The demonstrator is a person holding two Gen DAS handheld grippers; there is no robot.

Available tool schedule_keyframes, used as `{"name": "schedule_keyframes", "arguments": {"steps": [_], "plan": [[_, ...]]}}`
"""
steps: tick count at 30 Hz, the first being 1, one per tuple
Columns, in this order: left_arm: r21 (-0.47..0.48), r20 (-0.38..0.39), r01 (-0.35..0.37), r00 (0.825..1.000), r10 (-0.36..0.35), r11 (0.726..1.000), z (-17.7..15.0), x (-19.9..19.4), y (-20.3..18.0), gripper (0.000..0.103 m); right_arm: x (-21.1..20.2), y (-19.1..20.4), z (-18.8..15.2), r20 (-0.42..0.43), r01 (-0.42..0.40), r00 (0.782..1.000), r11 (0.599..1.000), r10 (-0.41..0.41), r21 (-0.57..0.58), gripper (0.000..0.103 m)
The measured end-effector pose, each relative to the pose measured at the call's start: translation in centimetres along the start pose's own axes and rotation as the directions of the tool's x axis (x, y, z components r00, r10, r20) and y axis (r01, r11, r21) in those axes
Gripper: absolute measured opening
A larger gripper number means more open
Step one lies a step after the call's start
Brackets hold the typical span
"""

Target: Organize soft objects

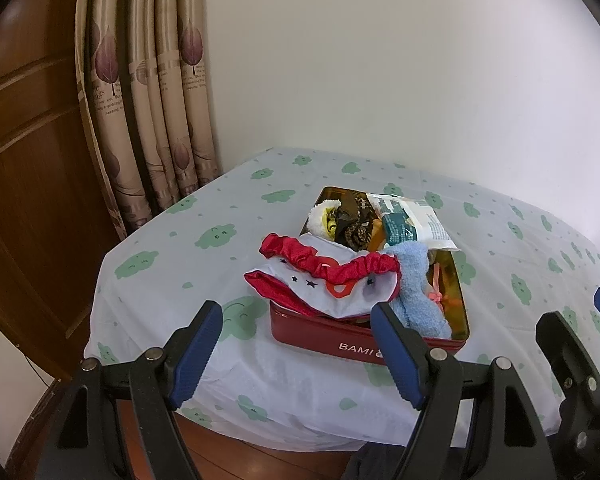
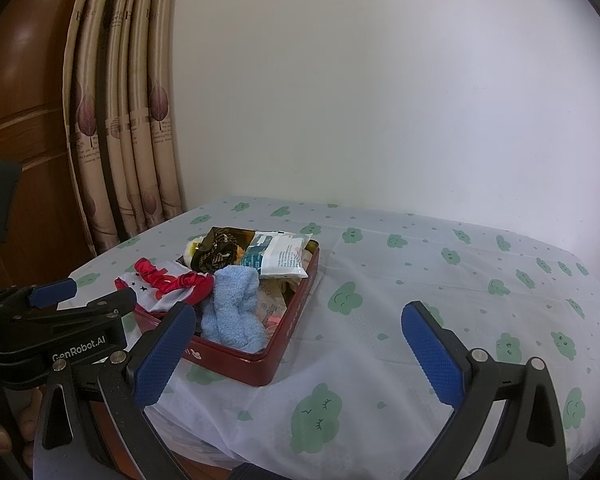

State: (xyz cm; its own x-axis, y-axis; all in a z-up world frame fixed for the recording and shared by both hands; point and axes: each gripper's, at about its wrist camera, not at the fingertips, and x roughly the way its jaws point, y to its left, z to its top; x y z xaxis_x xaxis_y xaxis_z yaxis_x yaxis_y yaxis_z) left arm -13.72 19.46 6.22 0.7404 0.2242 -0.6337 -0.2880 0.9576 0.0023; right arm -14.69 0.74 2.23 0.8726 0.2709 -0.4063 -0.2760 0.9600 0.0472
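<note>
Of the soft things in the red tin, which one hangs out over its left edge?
The white cloth with red ruffled trim: it spills over the red tin, while the light blue towel and the white packet sit farther right.

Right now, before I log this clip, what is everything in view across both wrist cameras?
tin box: one, red with white lettering, open, on the table near its front edge.
red-and-white garment: one, red ruffled trim, draped over the box's left rim.
blue fluffy cloth: one, light blue, hanging over the box's near rim.
wipes packet: one, white and teal, lying on the pile at the far end of the box.
dark patterned fabric: one, brown-black, in the far part of the box.
tablecloth: one, white with green clouds, covering the table.
curtain: one, beige with leaf print, back left.
left tool: one, black with blue pads, open, empty.
right tool: one, same colours, open, empty.
</note>
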Motion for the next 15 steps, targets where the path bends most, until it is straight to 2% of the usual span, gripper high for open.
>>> {"name": "schedule_keyframes", "arguments": {"steps": [15], "plan": [[-0.002,-0.002,0.004,1.000,-0.004,1.000,-0.02,0.04,0.04,0.079,0.00,-0.05,-0.03,0.000,-0.002,1.000,1.000,0.002,0.002,0.102]]}}
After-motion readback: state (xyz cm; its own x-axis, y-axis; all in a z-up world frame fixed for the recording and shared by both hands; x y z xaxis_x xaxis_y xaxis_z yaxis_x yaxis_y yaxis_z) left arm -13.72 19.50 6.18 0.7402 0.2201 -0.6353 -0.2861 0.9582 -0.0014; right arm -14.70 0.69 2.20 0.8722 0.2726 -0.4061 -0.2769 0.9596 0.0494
